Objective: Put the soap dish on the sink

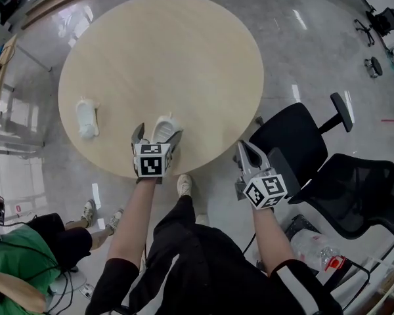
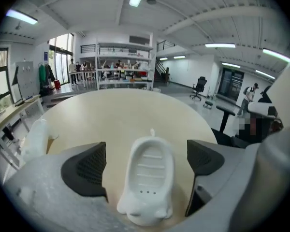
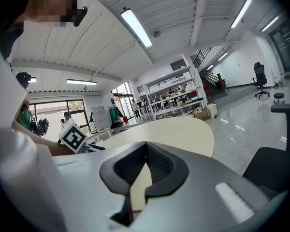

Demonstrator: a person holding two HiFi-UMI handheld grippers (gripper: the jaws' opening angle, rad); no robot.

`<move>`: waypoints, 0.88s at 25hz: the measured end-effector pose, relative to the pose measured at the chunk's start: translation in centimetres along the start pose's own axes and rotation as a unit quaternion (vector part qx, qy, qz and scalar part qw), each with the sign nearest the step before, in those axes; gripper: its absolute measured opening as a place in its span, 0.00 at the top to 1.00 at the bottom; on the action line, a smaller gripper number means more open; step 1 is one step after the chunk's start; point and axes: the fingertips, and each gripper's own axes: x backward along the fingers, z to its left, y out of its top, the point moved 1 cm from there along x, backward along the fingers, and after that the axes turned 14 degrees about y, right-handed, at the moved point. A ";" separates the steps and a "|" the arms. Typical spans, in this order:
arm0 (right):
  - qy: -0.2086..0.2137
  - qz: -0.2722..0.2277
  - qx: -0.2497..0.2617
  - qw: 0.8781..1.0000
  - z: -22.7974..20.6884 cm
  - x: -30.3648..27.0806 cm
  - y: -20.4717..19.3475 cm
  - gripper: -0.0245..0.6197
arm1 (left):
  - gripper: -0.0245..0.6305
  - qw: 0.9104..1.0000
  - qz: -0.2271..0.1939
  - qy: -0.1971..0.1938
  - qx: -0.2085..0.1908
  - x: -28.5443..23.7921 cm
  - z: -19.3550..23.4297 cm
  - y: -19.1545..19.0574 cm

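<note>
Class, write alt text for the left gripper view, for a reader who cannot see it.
A white ribbed plastic soap dish lies on a pale round wooden table, between the left gripper's open dark jaws, which do not touch it. Beyond stand shelves.

Broad bare tabletop [image 1: 164, 58] between soap dish [image 1: 164, 128] and sink [image 1: 87, 118]; office chairs [image 1: 295, 143] close by at right edge.

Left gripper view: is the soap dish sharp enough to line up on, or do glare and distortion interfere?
Left gripper view: white ridged plastic soap dish is evenly lit, fairly sharp, no glare; fisheye bends the round pale wooden table and blackens the corners. Head view: light streaks glare on the glossy grey floor, not on the table.
</note>
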 end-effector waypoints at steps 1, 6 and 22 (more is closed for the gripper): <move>-0.002 -0.006 0.005 1.000 0.1 0.4 0.6 0.96 | 0.15 1.000 -0.023 -0.009 0.012 0.8 0.0 0.9; -0.009 -0.042 0.036 0.998 0.3 3.0 3.7 0.96 | 0.45 0.987 -0.157 -0.027 0.025 5.9 -0.3 5.5; 0.007 -0.107 0.097 0.990 7.4 15.9 5.8 0.96 | 0.96 0.941 -0.332 -0.039 0.057 24.5 -2.0 4.5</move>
